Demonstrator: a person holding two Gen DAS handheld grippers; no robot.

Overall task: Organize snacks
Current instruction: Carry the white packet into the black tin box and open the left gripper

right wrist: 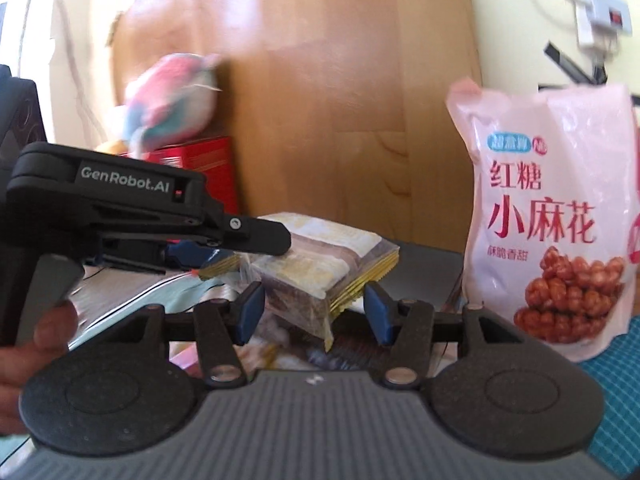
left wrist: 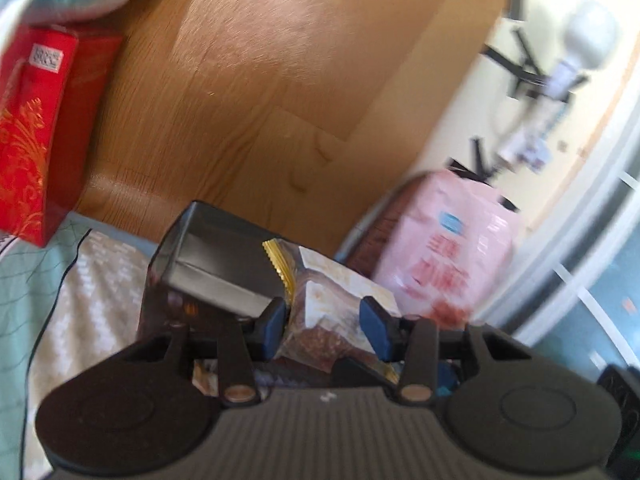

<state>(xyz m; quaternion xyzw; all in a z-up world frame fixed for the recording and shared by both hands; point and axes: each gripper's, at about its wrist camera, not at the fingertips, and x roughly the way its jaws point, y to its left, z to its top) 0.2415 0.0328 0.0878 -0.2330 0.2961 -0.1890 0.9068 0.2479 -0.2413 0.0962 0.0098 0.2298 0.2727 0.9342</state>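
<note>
The left gripper (left wrist: 324, 326) is clamped on a clear snack packet (left wrist: 332, 308) with a gold crimped edge, held just in front of a dark open box (left wrist: 216, 256). From the right wrist view, the left gripper (right wrist: 196, 260) seems to pinch only the packet's sealed edge, so the packet (right wrist: 320, 264) juts out sideways between the spread fingers of the right gripper (right wrist: 314, 312), which stands open and appears to grasp nothing. A tall pink bag (right wrist: 556, 216) of twisted dough snacks stands upright just beside the box, against the wooden headboard (right wrist: 320, 80). The main risk is probably the thin edge grip: the packet could slip or swing when moved toward the box. A careless sweep of the right gripper might also topple the pink bag, which looks lightly balanced.
</note>
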